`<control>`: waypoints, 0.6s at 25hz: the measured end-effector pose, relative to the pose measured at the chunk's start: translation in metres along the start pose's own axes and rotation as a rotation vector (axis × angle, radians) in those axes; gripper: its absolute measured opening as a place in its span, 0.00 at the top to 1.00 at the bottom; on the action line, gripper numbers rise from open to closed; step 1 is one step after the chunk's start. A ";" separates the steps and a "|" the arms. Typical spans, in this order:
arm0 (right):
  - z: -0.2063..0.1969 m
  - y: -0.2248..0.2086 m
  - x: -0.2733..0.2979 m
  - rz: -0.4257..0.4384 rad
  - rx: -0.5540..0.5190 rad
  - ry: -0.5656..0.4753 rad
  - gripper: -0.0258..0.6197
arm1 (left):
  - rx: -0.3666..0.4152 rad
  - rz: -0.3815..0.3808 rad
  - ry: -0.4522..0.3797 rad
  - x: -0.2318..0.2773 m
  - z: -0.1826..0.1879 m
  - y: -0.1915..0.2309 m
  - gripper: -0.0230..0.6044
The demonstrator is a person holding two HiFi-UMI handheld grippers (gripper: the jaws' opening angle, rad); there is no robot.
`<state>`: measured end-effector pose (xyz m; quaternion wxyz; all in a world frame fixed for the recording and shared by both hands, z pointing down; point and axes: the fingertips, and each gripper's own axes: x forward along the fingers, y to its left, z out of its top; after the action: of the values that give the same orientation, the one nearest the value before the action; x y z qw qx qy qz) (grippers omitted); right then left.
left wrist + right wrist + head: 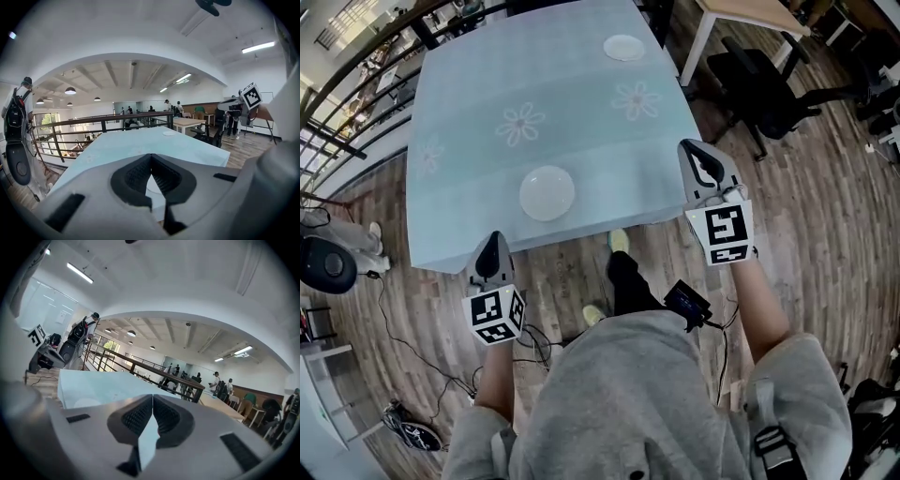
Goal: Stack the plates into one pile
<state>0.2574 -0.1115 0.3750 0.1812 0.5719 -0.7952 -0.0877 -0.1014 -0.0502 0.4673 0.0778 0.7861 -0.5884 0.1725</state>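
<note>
Table (478, 103): we see a light-blue cloth with flower prints over it. Two white plates lie on it, well apart.
Near plate (547, 193): it lies flat and alone at about 6 o'clock on the table, close to the edge nearest us.
Far plate (623, 47): it lies flat and alone at about 1 o'clock on the table, near the far edge.
Pile: we have none yet, as neither plate is on the other.
Left gripper (493, 237): we hold it just off the table's near edge, at 7 o'clock from the near plate and clear of it. Its jaws are closed tip to tip with nothing between them.
Right gripper (694, 148): we hold it at the table's near right corner, at 3 o'clock from the near plate and apart from it. Its jaws are pressed together and empty.
Office chair (759, 89): it is black and stands on the wooden floor (825, 216), at 2 o'clock beyond the table.
</note>
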 end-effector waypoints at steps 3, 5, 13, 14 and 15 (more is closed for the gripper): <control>-0.008 -0.022 0.042 0.012 0.004 0.021 0.92 | -0.013 0.014 0.012 0.040 0.016 0.004 0.93; -0.011 -0.028 0.070 0.030 -0.004 0.034 0.92 | -0.031 0.029 0.021 0.061 0.025 0.013 0.93; -0.024 -0.044 0.175 0.119 -0.110 0.107 0.91 | -0.065 0.101 0.064 0.117 0.050 0.047 0.93; -0.027 -0.048 0.186 0.131 -0.124 0.121 0.91 | -0.070 0.111 0.068 0.121 0.052 0.050 0.93; -0.028 -0.052 0.199 0.141 -0.132 0.129 0.91 | -0.075 0.121 0.070 0.126 0.054 0.054 0.93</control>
<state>0.2579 -0.3139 0.4206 0.2751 0.5057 -0.8127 -0.0897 -0.1118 -0.1970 0.4581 0.1169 0.7393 -0.6377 0.1821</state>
